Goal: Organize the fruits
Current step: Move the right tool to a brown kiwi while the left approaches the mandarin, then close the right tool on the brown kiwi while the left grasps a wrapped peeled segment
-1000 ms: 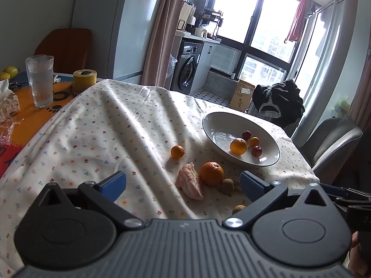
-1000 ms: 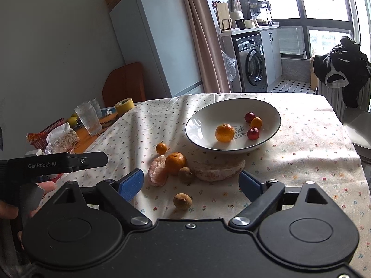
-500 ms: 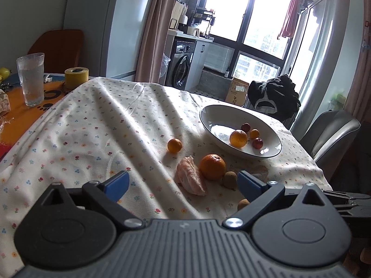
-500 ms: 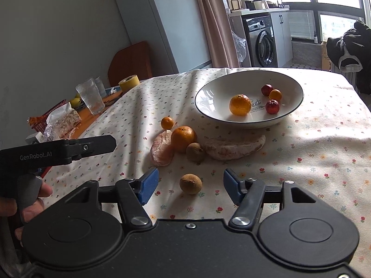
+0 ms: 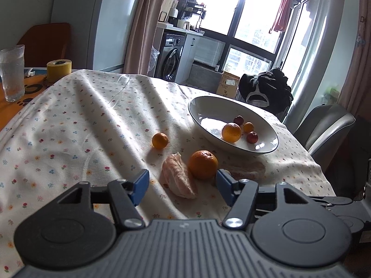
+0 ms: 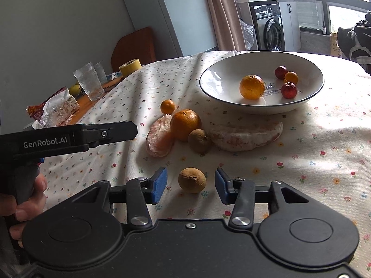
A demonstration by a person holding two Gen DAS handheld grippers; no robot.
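A white bowl [image 6: 215, 73] [image 5: 199, 113] holds an orange [image 6: 252, 86], a small orange fruit and two red fruits. Loose on the flowered cloth lie a big orange [image 6: 185, 124] [image 5: 203, 164], a small orange [image 6: 168, 106] [image 5: 160, 140], two peeled pomelo pieces [image 6: 160, 139] [image 6: 245, 135] and two brown fruits [image 6: 199, 140] [image 6: 192, 180]. My right gripper [image 6: 190, 186] is open, its blue pads either side of the nearer brown fruit without touching it. My left gripper [image 5: 183, 183] is open, with the left pomelo piece [image 5: 178, 178] between its pads.
At the table's left end stand drinking glasses [image 6: 89, 84] [image 5: 11, 73], a yellow tape roll [image 6: 130, 66] [image 5: 59, 69] and snack wrappers [image 6: 60, 108]. A grey chair [image 5: 324, 129] sits past the right edge. A hand [image 6: 25, 199] holds the left gripper's handle.
Both grippers have moved forward and down toward the fruit and narrowed their openings. The nearer brown fruit now sits between the right pads, the pomelo piece between the left pads.
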